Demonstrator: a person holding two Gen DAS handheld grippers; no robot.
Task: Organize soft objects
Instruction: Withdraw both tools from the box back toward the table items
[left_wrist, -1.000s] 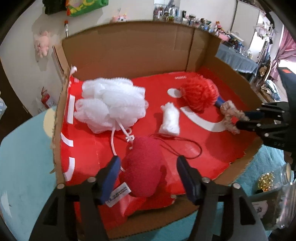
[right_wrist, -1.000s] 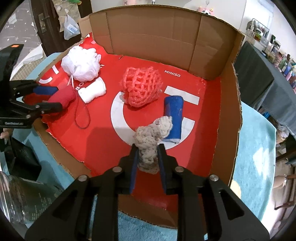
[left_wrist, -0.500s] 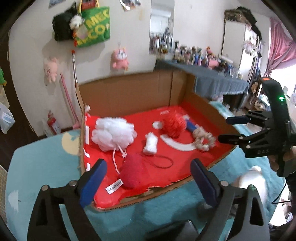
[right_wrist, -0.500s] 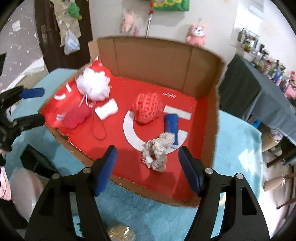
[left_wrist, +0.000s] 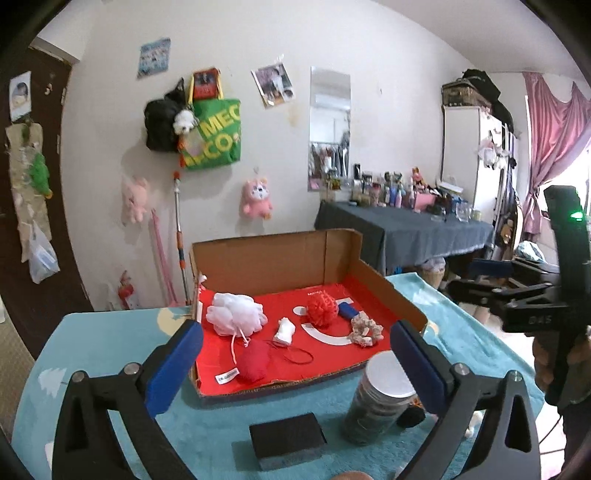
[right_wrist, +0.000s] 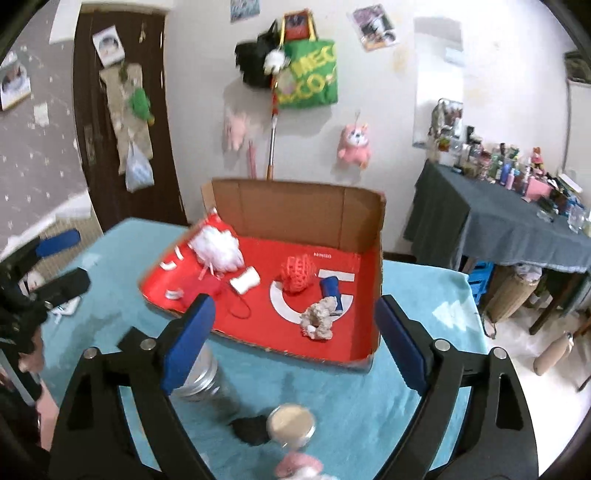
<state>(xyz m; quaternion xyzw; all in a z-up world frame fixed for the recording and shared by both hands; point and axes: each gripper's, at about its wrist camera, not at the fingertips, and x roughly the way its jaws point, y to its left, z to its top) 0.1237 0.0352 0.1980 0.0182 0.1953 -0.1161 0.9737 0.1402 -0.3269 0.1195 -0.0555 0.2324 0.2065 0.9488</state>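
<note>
A cardboard box (left_wrist: 273, 258) with a red floor (right_wrist: 258, 325) holds the soft things: a white mesh puff (left_wrist: 234, 314), a red plush (left_wrist: 253, 361), a small white roll (left_wrist: 285, 330), a red net ball (left_wrist: 323, 310), a blue roll (left_wrist: 348, 309) and a beige scrunchie (left_wrist: 365, 330). They also show in the right wrist view: puff (right_wrist: 218, 246), net ball (right_wrist: 299, 274), scrunchie (right_wrist: 318, 318). My left gripper (left_wrist: 295, 365) is open and empty, well back from the box. My right gripper (right_wrist: 291, 341) is open and empty, also back from the box.
The box stands on a teal cloth (left_wrist: 110, 347). In front of it are a silver-lidded jar (left_wrist: 380, 395), a black block (left_wrist: 288, 439) and a second jar (right_wrist: 291, 424). The right gripper shows at the right in the left wrist view (left_wrist: 480, 277). A dark-clothed side table (right_wrist: 517, 214) stands beyond.
Both grippers opened, letting go of the red plush and the beige scrunchie inside the box, and pulled back and up away from the box.
</note>
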